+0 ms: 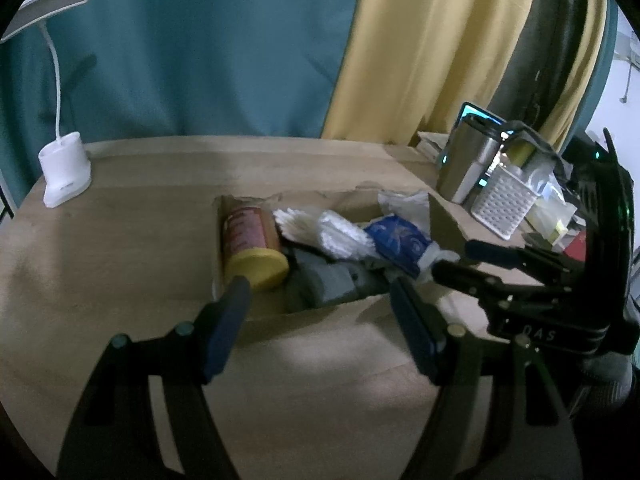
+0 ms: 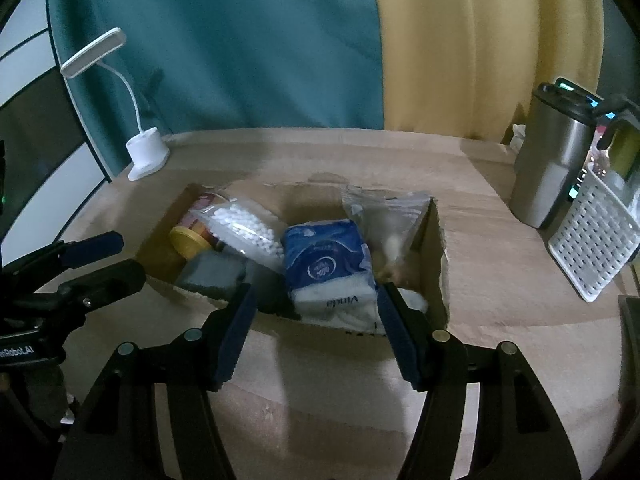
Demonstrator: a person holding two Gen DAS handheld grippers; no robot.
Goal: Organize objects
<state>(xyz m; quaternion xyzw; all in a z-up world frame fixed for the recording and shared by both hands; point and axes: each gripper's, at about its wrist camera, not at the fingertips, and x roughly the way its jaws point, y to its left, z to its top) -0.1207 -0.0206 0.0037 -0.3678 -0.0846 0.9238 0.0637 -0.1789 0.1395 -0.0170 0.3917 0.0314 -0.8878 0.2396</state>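
Shallow brown cardboard box (image 2: 434, 240) on the pale wooden table (image 2: 500, 280) held 1 blue-and-white tissue pack (image 2: 328, 264), 1 clear bag of white cotton swabs (image 2: 244, 226), 1 yellow-capped jar (image 1: 252, 246) and 1 grey cloth roll (image 1: 332, 284). Left gripper (image 1: 320, 300) and right gripper (image 2: 316, 312) both hung spread and empty before the box. Packing appeared nearly finished; the next move likely called for choosing another item.

Open box top, crowded inside; bare tabletop to the left.

The cardboard box (image 2: 434, 240) is open from above, but the bottle (image 1: 252, 246), cotton swab bag (image 2: 244, 226), tissue pack (image 2: 328, 264), grey bundle (image 2: 212, 274) and clear bag (image 2: 384, 216) pack it tightly. The wooden table (image 1: 120, 240) is bare between box and desk lamp (image 1: 64, 172). On the right, the steel tumbler (image 2: 550, 164) and white basket (image 2: 596, 240) block the way.
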